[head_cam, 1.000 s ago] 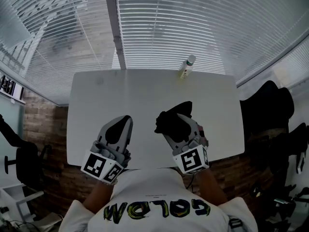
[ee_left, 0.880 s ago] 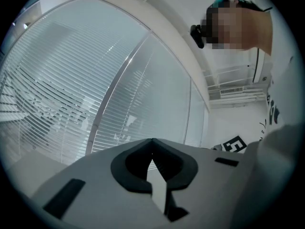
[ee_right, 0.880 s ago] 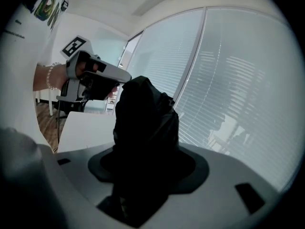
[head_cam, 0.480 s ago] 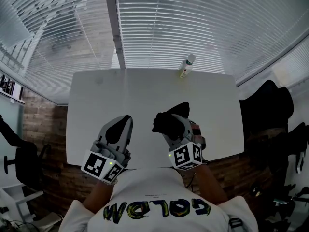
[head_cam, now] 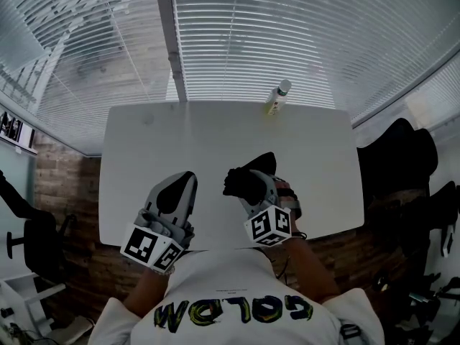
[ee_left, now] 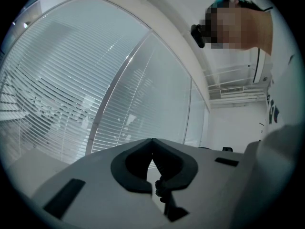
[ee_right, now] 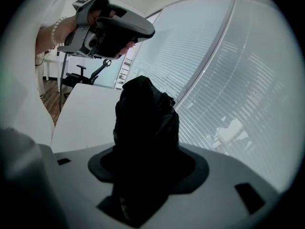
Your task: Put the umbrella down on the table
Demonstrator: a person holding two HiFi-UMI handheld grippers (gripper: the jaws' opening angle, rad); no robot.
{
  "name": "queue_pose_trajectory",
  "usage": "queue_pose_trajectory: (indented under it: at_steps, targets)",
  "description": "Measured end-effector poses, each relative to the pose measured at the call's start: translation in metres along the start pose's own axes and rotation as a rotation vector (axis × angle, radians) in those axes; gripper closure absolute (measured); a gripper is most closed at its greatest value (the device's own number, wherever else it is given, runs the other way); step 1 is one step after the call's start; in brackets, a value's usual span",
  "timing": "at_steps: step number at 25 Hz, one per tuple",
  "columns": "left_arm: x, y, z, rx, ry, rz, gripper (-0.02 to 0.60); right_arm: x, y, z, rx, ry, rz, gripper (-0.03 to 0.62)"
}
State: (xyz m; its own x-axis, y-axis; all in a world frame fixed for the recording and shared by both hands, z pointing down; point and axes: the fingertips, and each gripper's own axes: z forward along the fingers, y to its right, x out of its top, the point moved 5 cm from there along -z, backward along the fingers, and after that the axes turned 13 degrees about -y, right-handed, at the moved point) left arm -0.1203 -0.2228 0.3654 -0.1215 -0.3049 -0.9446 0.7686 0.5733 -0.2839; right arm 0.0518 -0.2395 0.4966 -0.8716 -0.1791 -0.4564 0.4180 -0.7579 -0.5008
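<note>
Above the table (head_cam: 215,139), right gripper (head_cam: 257,185) with umbrella (head_cam: 237,183) now lower

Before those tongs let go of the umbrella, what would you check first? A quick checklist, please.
1. Grip of the right tongs on the umbrella: ok, closed on it.
2. Bare table ahead of the umbrella: ok.
3. Distance to the bottle at the far edge: ok, well apart.
4. State of the left tongs: ok, shut, empty, off to the side.
5. Contact between umbrella and table: cannot tell.
</note>
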Motion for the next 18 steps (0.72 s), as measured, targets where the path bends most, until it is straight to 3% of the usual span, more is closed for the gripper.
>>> queue_pose_trajectory:
  at_steps: [8,18]
  targets:
    - [0.000,0.000,-0.001,0.003,-0.001,-0.002,0.571,-0.010,-0.013,0.027,0.016,-0.069,-0.098,0.344]
    - [-0.003,-0.004,0.000,0.006,-0.001,-0.009,0.571,-0.020,-0.027,0.065,0.073,-0.136,-0.134,0.344]
